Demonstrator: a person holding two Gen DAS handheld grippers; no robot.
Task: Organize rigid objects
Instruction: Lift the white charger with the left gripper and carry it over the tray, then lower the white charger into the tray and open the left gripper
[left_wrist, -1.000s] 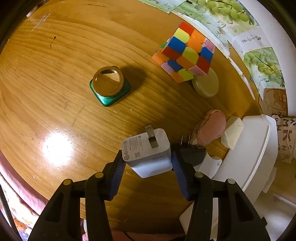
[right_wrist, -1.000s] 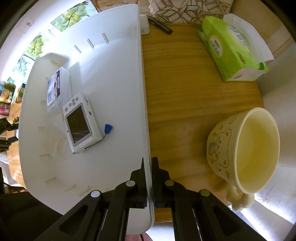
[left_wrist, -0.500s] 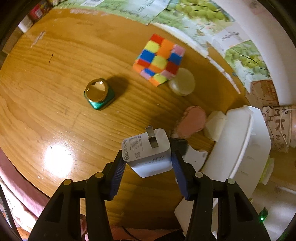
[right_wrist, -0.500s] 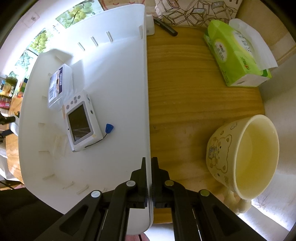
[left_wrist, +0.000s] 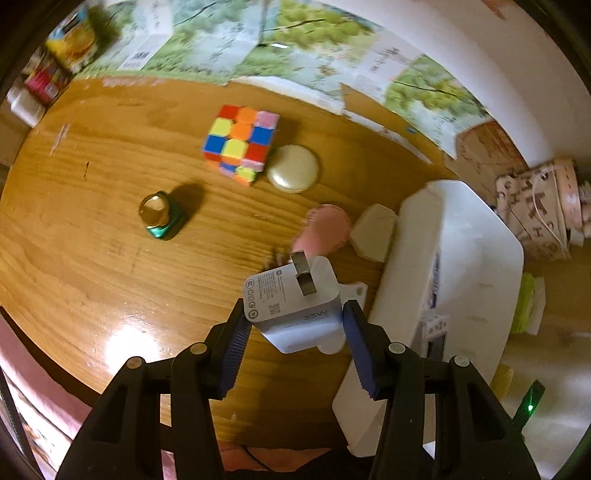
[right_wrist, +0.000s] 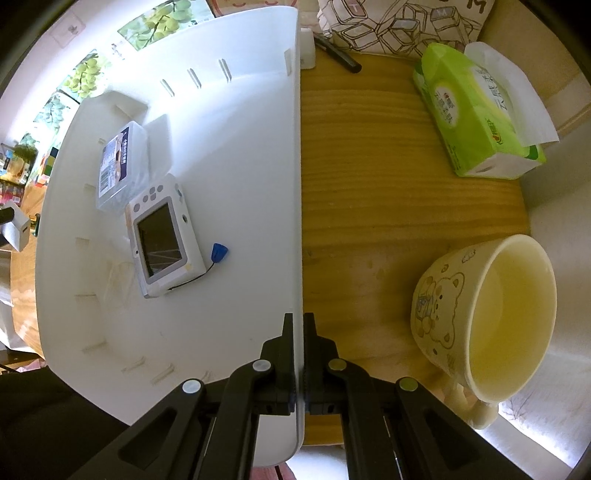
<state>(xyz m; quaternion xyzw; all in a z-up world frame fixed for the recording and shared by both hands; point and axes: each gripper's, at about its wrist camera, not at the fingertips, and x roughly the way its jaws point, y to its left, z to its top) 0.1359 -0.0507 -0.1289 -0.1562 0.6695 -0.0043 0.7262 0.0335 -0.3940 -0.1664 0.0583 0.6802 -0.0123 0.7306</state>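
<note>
Tools: one charger, one bin

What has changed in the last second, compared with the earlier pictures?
The left gripper, shut on the white charger, has lifted away from the table and swung toward the white bin; the cube and green jar look farther off. The right gripper stays clamped on the bin wall.
</note>
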